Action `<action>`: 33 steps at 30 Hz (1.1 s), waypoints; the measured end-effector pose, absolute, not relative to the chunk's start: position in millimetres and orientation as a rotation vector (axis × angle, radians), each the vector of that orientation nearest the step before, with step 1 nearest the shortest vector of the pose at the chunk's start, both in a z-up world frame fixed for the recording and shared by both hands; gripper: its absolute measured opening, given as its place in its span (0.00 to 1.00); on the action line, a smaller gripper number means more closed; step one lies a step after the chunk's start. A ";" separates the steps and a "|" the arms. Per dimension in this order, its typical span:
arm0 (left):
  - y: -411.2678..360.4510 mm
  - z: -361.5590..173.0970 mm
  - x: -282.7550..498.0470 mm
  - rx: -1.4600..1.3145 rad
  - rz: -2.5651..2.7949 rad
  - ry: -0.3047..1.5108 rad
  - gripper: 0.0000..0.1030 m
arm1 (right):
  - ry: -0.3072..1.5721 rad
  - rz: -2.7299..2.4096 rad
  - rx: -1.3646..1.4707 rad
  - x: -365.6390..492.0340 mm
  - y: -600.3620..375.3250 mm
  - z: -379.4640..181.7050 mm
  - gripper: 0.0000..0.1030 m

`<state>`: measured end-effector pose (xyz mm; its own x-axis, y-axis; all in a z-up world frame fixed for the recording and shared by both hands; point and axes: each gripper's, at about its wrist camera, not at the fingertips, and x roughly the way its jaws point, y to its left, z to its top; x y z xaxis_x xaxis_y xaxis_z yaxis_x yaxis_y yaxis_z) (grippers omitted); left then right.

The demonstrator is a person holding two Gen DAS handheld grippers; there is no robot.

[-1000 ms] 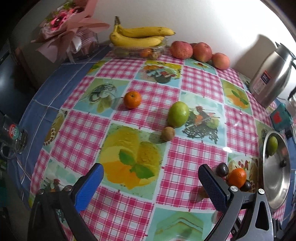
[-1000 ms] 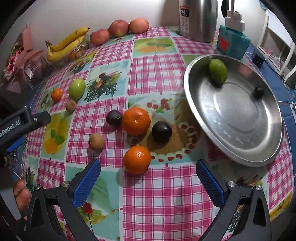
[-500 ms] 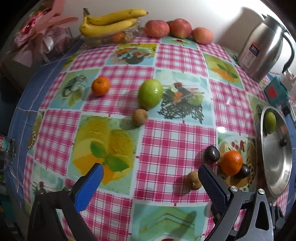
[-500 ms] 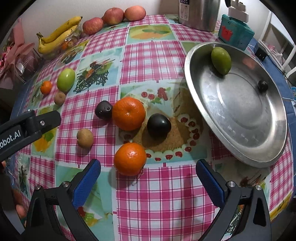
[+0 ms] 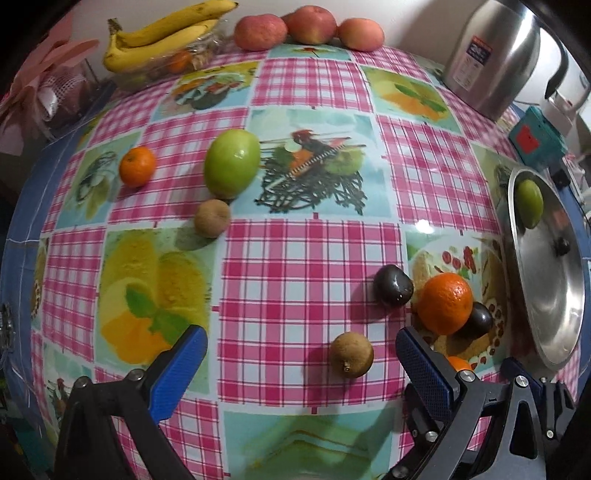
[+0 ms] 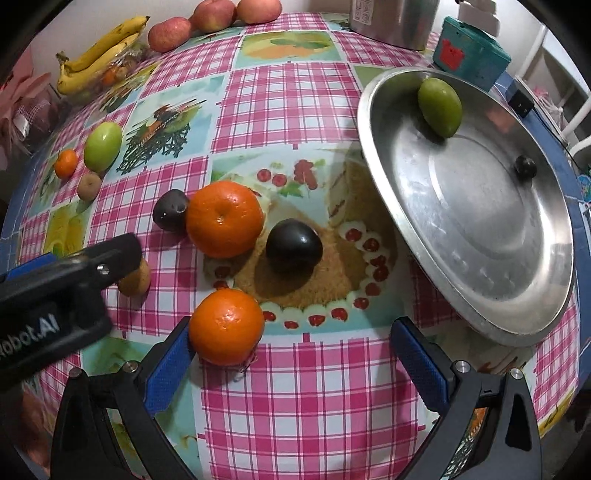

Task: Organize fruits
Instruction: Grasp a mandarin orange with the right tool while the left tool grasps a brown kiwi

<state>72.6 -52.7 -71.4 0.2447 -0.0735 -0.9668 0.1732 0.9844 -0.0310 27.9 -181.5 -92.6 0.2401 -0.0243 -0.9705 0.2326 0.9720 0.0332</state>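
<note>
My left gripper (image 5: pixel 301 354) is open and empty, with a small brown fruit (image 5: pixel 351 354) between its fingers, nearer the right one. Beyond lie a dark plum (image 5: pixel 392 285), a large orange (image 5: pixel 446 303) and another plum (image 5: pixel 478 319). My right gripper (image 6: pixel 291 345) is open; a near orange (image 6: pixel 226 325) sits against its left finger. Ahead are a large orange (image 6: pixel 224 218), two dark plums (image 6: pixel 294 245) (image 6: pixel 170 209) and a steel pan (image 6: pixel 480 236) holding a green fruit (image 6: pixel 440 107). Further left lie a green apple (image 5: pixel 232 162), a small orange (image 5: pixel 137 166) and a brown fruit (image 5: pixel 212 218).
Bananas (image 5: pixel 162 35) on a clear box and three red apples (image 5: pixel 308 24) line the far wall. A steel kettle (image 5: pixel 491 55) and a teal box (image 5: pixel 535 134) stand at the back right. The left gripper's body (image 6: pixel 55 291) crosses the right wrist view's left side.
Both grippers moved forward toward the fruit cluster. The small brown fruit now lies between the left fingers, and the near orange now touches the right gripper's left finger.
</note>
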 end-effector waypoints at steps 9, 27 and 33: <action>-54.7 -86.0 77.9 0.094 -0.166 1.362 0.99 | 1.317 -0.179 0.141 28.8 -168.7 -97.7 1.00; -52.9 -91.9 81.1 0.091 -0.141 1.390 0.99 | 1.262 -0.195 0.142 22.4 -173.6 -94.5 1.00; -50.6 -92.1 81.6 0.080 -0.144 1.396 0.98 | 1.303 -0.189 0.141 26.6 -174.0 -95.0 1.00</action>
<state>81.6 -50.6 -92.1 0.1666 -0.0540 -0.9845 0.1482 0.9885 -0.0291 26.6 -174.0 -95.0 0.2529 -0.0593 -0.9657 0.2176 0.9760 -0.0029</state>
